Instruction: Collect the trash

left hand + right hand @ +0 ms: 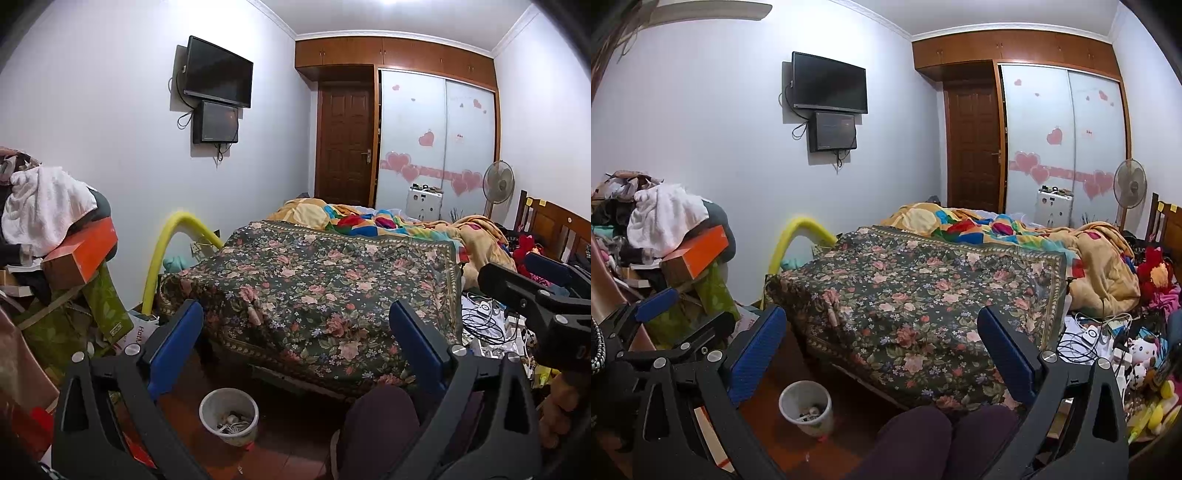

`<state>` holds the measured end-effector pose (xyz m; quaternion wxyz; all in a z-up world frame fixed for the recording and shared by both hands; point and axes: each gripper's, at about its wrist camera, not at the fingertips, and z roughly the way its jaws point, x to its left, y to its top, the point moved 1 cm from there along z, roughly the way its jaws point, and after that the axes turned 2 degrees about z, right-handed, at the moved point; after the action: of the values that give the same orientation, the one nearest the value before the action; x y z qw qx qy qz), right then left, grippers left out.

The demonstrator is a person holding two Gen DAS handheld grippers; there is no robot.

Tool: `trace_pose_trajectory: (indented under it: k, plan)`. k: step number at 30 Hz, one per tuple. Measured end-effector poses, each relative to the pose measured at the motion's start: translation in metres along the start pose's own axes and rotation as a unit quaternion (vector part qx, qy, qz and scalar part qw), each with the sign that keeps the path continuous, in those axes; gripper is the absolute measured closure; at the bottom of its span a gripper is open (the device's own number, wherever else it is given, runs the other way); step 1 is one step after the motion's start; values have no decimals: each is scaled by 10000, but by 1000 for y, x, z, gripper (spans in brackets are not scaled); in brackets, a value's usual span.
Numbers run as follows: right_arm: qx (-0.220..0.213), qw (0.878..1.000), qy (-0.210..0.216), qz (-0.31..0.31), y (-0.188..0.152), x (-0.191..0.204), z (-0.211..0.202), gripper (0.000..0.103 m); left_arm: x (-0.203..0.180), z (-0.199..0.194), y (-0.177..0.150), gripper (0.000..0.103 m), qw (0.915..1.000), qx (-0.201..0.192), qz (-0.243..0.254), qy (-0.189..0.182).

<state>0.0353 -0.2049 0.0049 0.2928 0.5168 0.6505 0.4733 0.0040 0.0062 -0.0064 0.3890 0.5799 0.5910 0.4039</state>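
Note:
A small white waste bin (229, 415) stands on the dark red floor below the bed's near corner, with scraps and white bits inside. It also shows in the right wrist view (806, 406). My left gripper (295, 314) is open and empty, raised above the floor and facing the bed. My right gripper (882, 317) is open and empty, held at about the same height. The right gripper's black body shows at the right edge of the left wrist view (532, 295). The left gripper shows at the left edge of the right wrist view (657, 299).
A bed with a dark floral cover (325, 295) fills the middle. A cluttered pile with an orange box (85, 254) and white towel stands at left. Cables and chargers (484, 325) lie on the bed at right with soft toys (1141, 354). My knees (942, 439) are below.

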Motion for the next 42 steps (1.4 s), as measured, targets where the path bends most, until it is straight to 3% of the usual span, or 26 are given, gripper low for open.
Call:
trace_pose_trajectory:
  k: [42]
  plan:
    - [100, 9999, -32, 43, 0, 6, 2, 0, -4, 1, -6, 2, 9998, 55, -34, -173]
